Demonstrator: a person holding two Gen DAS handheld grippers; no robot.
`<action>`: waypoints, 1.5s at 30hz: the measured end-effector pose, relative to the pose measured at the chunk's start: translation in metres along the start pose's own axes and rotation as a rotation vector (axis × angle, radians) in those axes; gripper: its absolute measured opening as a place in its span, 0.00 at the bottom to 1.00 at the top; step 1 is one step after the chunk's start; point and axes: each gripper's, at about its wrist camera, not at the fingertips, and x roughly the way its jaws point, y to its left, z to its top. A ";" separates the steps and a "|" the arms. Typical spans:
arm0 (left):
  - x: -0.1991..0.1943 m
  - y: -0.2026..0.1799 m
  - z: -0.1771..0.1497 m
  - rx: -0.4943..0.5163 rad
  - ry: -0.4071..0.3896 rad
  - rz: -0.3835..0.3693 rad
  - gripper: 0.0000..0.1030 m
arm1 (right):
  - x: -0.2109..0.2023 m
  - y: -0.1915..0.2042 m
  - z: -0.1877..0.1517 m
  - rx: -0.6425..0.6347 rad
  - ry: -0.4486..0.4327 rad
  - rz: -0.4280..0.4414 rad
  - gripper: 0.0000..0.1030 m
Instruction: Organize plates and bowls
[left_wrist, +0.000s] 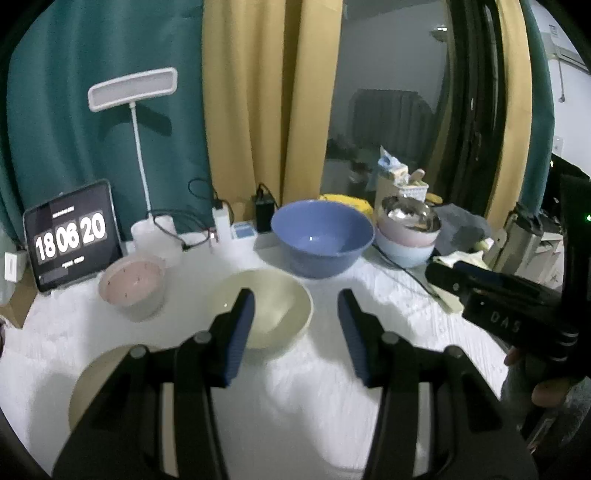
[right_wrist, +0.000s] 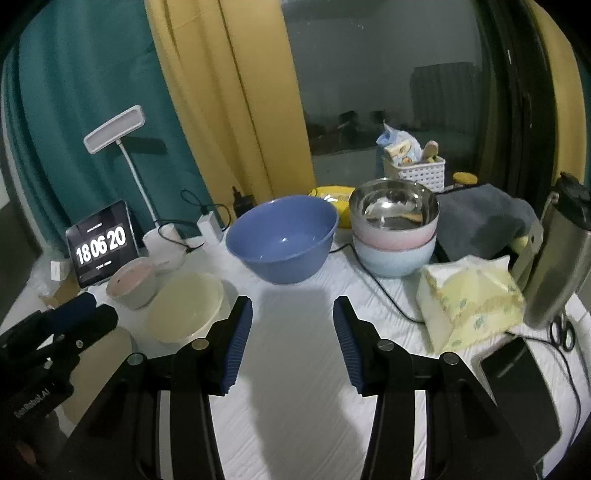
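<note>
While both grippers hang over the white table (right_wrist: 295, 369), nothing sits between either pair of jaws. Left gripper (left_wrist: 295, 325): jaws apart, empty, its left finger in front of the cream bowl (left_wrist: 280, 306) in that view. Right gripper (right_wrist: 291, 328): jaws apart, empty, bare cloth below it.

All bowls sit upright, mouths up; round, so no long axis. Count:
- 1 blue bowl (right_wrist: 282, 240), biggest, mid-table toward the back.
- 1 cream bowl, in front and left of the blue one, apart from it.
- 1 pink bowl (left_wrist: 131, 288), left of the cream one, near but not touching in the left view.
- 1 stack of 3 (right_wrist: 395, 236) right of the blue bowl: steel bowl (right_wrist: 393, 206) on top, pink-rimmed one in the middle, pale blue at the bottom.
- 1 cream plate (left_wrist: 96, 384), flat, near the table's front left, partly hidden by the left gripper.

Other stuff: clock tablet (left_wrist: 72, 236) leaning at back left, desk lamp (left_wrist: 133, 88) behind it, white basket (right_wrist: 415, 171) at the back right, tissue pack (right_wrist: 469, 299) and grey cloth (right_wrist: 480, 218) on the right, dark phone (right_wrist: 517, 391) near the right front edge, a black cable (right_wrist: 388, 295) crossing the cloth right of centre.

Open room: a wide bare strip runs from the blue bowl forward to the front edge, between cream bowl and tissue pack. Left side crowded; right edge cluttered. Back edge lined with chargers and curtain (left_wrist: 258, 110).
</note>
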 end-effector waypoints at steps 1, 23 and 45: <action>0.003 0.000 0.003 0.000 -0.004 0.000 0.47 | 0.002 -0.001 0.002 0.000 -0.002 -0.001 0.47; 0.086 0.016 0.023 -0.047 0.013 -0.040 0.47 | 0.107 -0.011 0.037 0.051 0.058 -0.045 0.47; 0.112 0.025 0.020 -0.076 0.024 -0.033 0.47 | 0.190 -0.017 0.030 0.082 0.198 -0.125 0.20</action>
